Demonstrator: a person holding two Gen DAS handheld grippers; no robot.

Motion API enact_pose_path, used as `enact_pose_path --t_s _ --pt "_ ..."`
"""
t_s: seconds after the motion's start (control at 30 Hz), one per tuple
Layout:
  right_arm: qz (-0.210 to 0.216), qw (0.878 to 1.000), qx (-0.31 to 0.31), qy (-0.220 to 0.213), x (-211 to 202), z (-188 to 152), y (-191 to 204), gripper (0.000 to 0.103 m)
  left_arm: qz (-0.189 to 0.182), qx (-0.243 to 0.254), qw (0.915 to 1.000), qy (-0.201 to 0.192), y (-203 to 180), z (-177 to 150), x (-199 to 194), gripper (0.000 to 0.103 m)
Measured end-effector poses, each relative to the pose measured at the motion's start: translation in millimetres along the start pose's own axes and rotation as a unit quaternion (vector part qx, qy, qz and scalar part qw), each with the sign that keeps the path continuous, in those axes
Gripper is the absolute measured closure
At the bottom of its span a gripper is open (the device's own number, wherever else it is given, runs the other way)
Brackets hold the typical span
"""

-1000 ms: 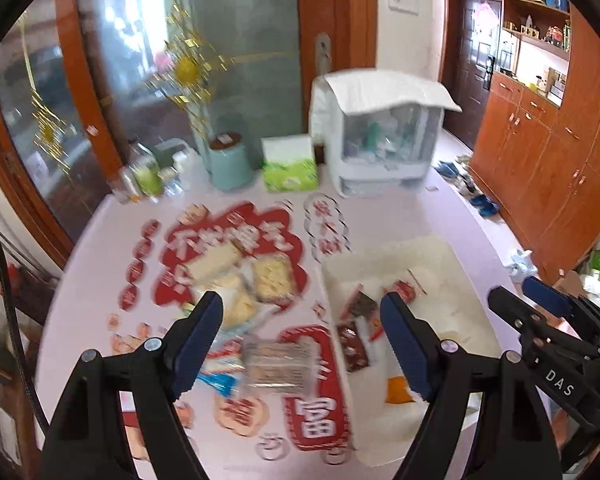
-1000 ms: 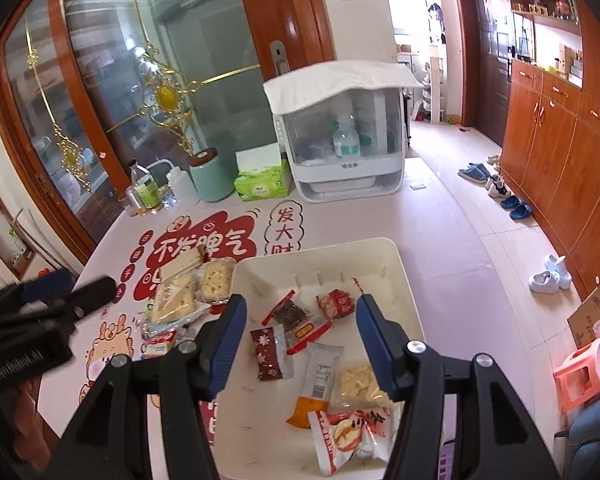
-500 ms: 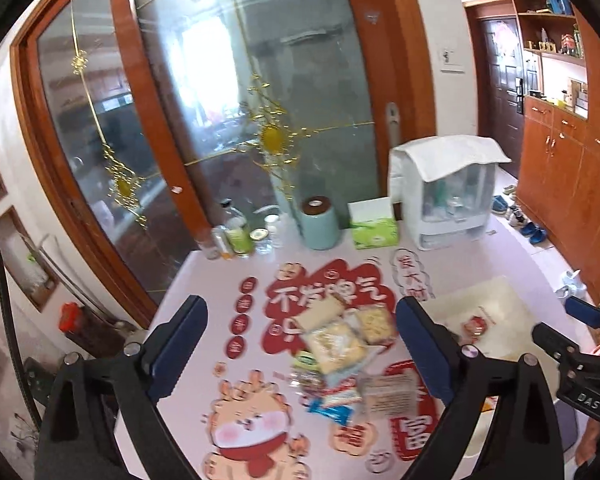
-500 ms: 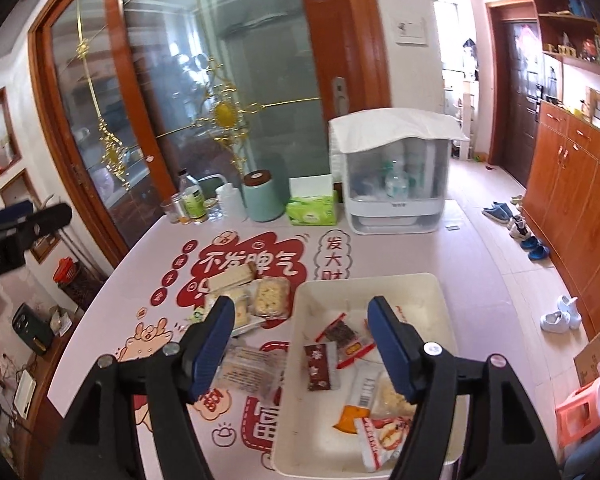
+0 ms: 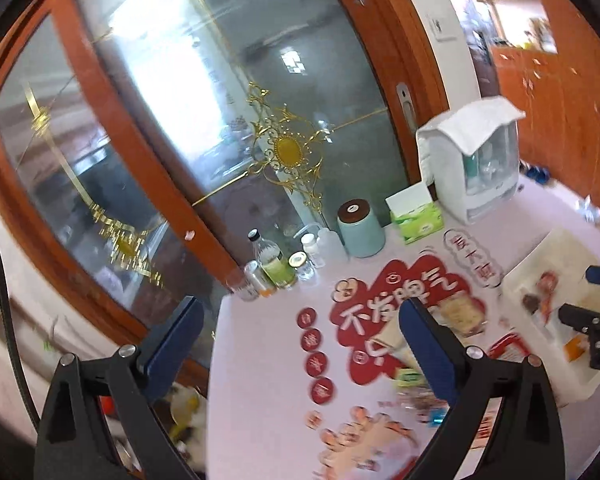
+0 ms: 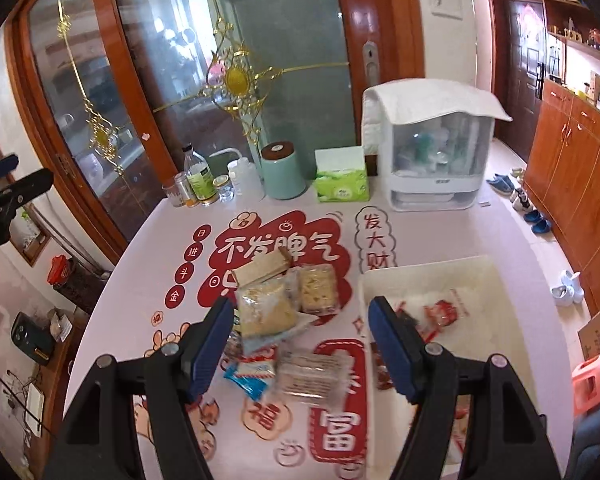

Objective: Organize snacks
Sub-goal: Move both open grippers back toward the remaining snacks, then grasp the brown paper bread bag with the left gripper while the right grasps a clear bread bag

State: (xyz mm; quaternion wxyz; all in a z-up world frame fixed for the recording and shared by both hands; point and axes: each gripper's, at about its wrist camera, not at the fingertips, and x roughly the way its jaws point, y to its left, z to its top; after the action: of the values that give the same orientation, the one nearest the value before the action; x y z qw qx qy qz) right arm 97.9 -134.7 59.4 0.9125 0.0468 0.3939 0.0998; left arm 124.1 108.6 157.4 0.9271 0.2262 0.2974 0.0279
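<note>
The loose snack packets (image 6: 278, 312) lie in a heap on the printed tablecloth (image 6: 148, 280), just left of the white bin (image 6: 496, 280), which already holds a red-wrapped sweet (image 6: 442, 312) and a few more wrappers. I judge them all light, crinkly and slippery; the pale cracker pack (image 6: 264, 310) on top and the clear-wrapped biscuit bar (image 6: 312, 374) nearest me look brittle inside, so I would pinch each across its flat middle or a sealed end, gently.

My right gripper (image 6: 300, 344) hangs over the heap with its jaws standing moderately apart and nothing between the pads. My left gripper (image 5: 300, 348) is off over the table's left edge, its jaws opening wide and empty.

The left view is smeared, so I can barely separate the packets there. The right gripper's right finger (image 6: 392, 348) covers part of the bin's contents, and the bin's near end is cut off. Behind stand a mint canister (image 6: 283, 172), a green tissue box (image 6: 342, 182) and a covered white appliance (image 6: 432, 148).
</note>
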Motion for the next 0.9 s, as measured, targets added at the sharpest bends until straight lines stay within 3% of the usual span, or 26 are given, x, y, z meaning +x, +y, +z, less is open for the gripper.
enact_pose_path --t_s 0.13,0.3,0.5,0.6,0.9 --pt "0.003 0.999 0.026 0.028 37 4 23 0.033 -0.03 0.035 0.9988 0.017 16 -1 63 0.005" --pt "0.028 0.991 0.099 0.086 92 -7 23 0.033 -0.088 0.065 0.9921 0.061 4 -11 144 0.005" --pt "0.018 0.972 0.183 0.147 161 -30 3 0.032 -0.16 0.09 0.9759 0.119 -44 -30 236 0.005" --pt "0.017 0.965 0.201 0.168 194 -42 -3 0.032 -0.194 0.096 0.9634 0.157 -76 -45 287 0.005" --pt "0.046 0.941 0.259 0.215 275 -73 -20 0.032 -0.233 0.095 0.9433 0.216 -149 -92 382 0.005"
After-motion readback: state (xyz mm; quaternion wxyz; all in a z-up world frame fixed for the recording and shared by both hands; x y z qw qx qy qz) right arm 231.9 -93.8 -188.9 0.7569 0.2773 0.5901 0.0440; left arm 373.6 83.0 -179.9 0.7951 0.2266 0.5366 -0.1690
